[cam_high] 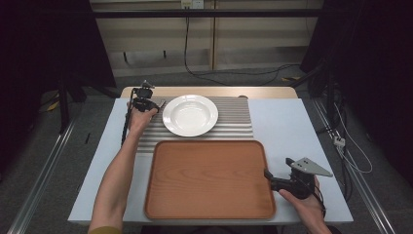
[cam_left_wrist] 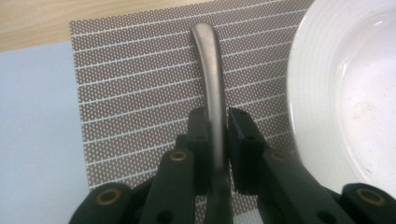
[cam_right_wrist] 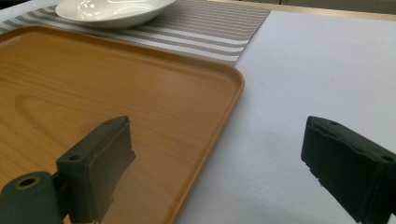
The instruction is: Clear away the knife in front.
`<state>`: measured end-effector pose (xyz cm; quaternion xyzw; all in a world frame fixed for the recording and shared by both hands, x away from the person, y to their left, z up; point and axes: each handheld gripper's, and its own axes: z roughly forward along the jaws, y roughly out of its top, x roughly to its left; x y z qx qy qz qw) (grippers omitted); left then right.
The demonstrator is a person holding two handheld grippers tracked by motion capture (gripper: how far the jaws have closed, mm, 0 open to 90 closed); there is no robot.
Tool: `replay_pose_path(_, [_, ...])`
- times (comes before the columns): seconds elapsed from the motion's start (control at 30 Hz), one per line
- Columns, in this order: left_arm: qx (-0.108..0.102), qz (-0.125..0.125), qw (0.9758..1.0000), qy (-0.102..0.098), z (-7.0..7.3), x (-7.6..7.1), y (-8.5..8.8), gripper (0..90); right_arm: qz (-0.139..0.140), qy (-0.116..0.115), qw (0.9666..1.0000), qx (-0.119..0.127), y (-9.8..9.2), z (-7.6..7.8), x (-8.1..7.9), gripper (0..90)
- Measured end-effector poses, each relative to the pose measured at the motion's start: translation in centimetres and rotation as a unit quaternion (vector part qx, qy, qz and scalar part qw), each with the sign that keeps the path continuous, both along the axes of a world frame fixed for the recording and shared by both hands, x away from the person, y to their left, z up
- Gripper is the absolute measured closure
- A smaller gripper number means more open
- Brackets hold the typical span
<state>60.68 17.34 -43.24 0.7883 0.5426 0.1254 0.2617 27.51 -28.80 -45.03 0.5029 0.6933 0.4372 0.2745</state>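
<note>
1. Nearest us in the high view sits the wooden tray [cam_high: 209,178], bare, at the 6 o'clock side of the white table [cam_high: 292,122].
2. We see the right gripper [cam_high: 267,174] at about 4 o'clock, just off the tray's right edge and pointing toward 9 o'clock, with the person's right hand [cam_high: 304,202] behind it.
3. In the right gripper view its jaws stand wide apart and grip nothing; one hangs over the tray's rim [cam_right_wrist: 219,135], the other over bare tabletop [cam_right_wrist: 317,70].
4. We find the striped placemat [cam_high: 234,119] beyond the tray, toward 12 o'clock, its near edge meeting the tray's far edge.
5. On the mat's left half rests the white plate [cam_high: 190,115], a shallow dish; we see faint smears on it in the left gripper view [cam_left_wrist: 355,93].
6. At 10 o'clock the left hand [cam_high: 140,119] holds the left gripper [cam_high: 159,104] just beside the plate's left rim.
7. We see its jaws closed tight on the metal handle [cam_left_wrist: 212,70] of a utensil, which runs out over the mat, beside the plate and apart from it.
8. We cannot tell what kind of utensil it is: its working end is hidden behind the jaws.
</note>
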Motion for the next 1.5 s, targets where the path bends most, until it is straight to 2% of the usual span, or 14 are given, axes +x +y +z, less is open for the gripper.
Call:
replay_pose_path(0.3, [-0.004,-0.006,0.9999,-0.012,1.2,-0.8,0.3,80.0,0.002,0.000,1.0000,-0.002,0.1,0.0,0.0,8.6])
replay_pose_path(0.6, [-0.023,-0.003,0.9990,-0.037,2.4,-2.4,1.0,80.0,0.003,0.000,1.0000,-0.002,0.2,0.0,0.0,8.6])
replay_pose_path(0.8, [-0.015,-0.005,0.9987,-0.047,3.3,-3.6,1.3,79.9,0.003,-0.001,1.0000,-0.001,0.1,0.1,0.0,8.5])
replay_pose_path(0.87, [-0.015,-0.005,0.9981,-0.059,3.7,-4.2,1.1,79.9,0.003,-0.002,1.0000,-0.001,0.1,0.1,0.0,8.6])
replay_pose_path(1.2, [-0.031,-0.049,0.9947,-0.085,5.6,-7.1,0.0,79.9,0.002,-0.004,1.0000,-0.002,0.2,0.1,-0.1,8.5])
replay_pose_path(1.5, [-0.038,-0.063,0.9915,-0.108,6.8,-9.3,-0.2,79.9,0.003,-0.007,1.0000,-0.002,0.3,0.3,-0.3,8.5])
